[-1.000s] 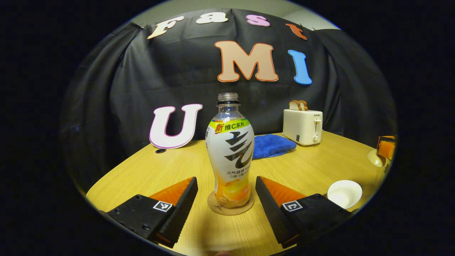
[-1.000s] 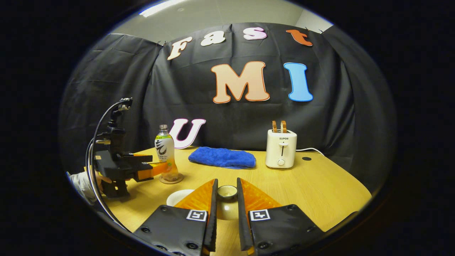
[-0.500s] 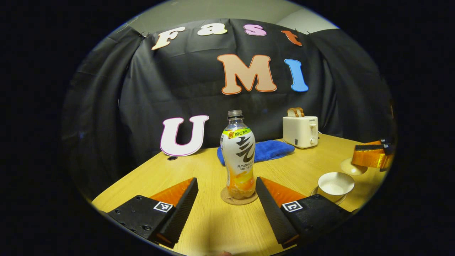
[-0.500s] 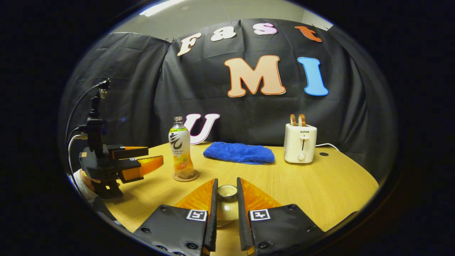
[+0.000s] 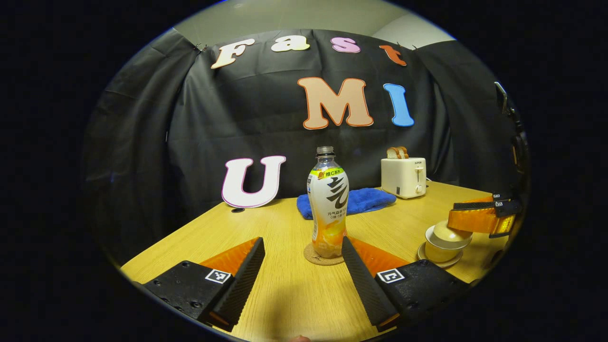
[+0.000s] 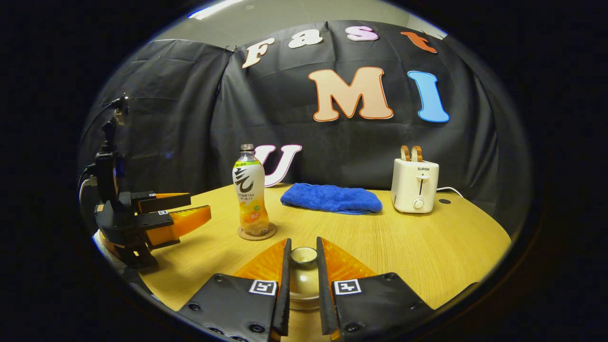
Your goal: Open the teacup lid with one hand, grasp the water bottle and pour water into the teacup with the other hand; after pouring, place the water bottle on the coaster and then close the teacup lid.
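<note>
The light wooden table [image 6: 427, 251] carries a folded blue towel [image 6: 331, 198] and a cream toaster [image 6: 415, 185] with two bread slices [image 6: 411, 153] standing in its slots. The clear plastic water bottle [image 5: 328, 202], uncapped with orange liquid low inside, stands upright on a round cork coaster [image 5: 324, 255]. The left gripper [image 5: 301, 266] sits with jaws wide apart, short of the bottle and holding nothing. The left gripper view shows the cream teacup [image 5: 441, 247] on its saucer with the cream teacup lid [image 5: 450, 232] resting on top. The right gripper [image 6: 303, 266] clamps that lid's knob between both fingers.
</note>
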